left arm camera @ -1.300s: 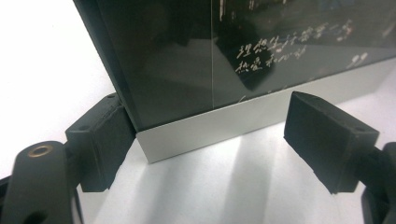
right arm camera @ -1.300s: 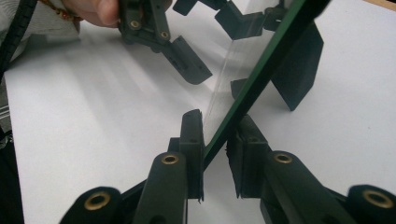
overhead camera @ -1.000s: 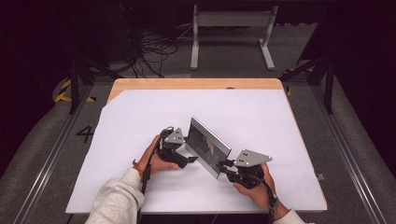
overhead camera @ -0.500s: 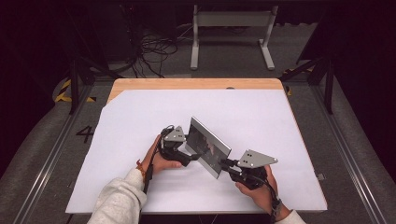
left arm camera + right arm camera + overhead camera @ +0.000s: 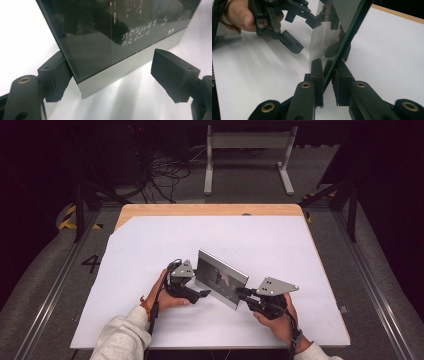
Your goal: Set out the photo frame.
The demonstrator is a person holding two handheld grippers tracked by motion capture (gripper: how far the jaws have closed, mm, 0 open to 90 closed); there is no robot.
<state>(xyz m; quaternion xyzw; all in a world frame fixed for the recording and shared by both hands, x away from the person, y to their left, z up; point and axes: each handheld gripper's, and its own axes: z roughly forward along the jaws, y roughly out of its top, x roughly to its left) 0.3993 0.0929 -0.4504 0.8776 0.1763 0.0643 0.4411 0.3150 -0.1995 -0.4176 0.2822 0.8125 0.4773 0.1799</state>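
You have the glass-fronted panel (image 5: 221, 279) standing on its long edge near the middle of the white worktop (image 5: 150, 245), tilted a little, its dark face carrying a few lines of pale script in the left gripper view. Your right tongs (image 5: 241, 293) are pinching its near end: in the right gripper view the two black pads (image 5: 317, 72) sit pressed on either side of the thin edge, and they have just been closing on it. Your left tongs (image 5: 204, 293) are spread wide at the other end; in the left gripper view one pad (image 5: 56, 75) rests against the panel's back corner while the other stands well clear of the silver bottom strip (image 5: 130, 67), so that side only braces the panel. As I read it, the panel is up and steadied, held by one hand alone, and the second grip is not yet made. What is left, I'd judge, is to bring your left tongs together on that end before you lift or carry it; where it is meant to go I cannot tell, the worktop around it being bare paper
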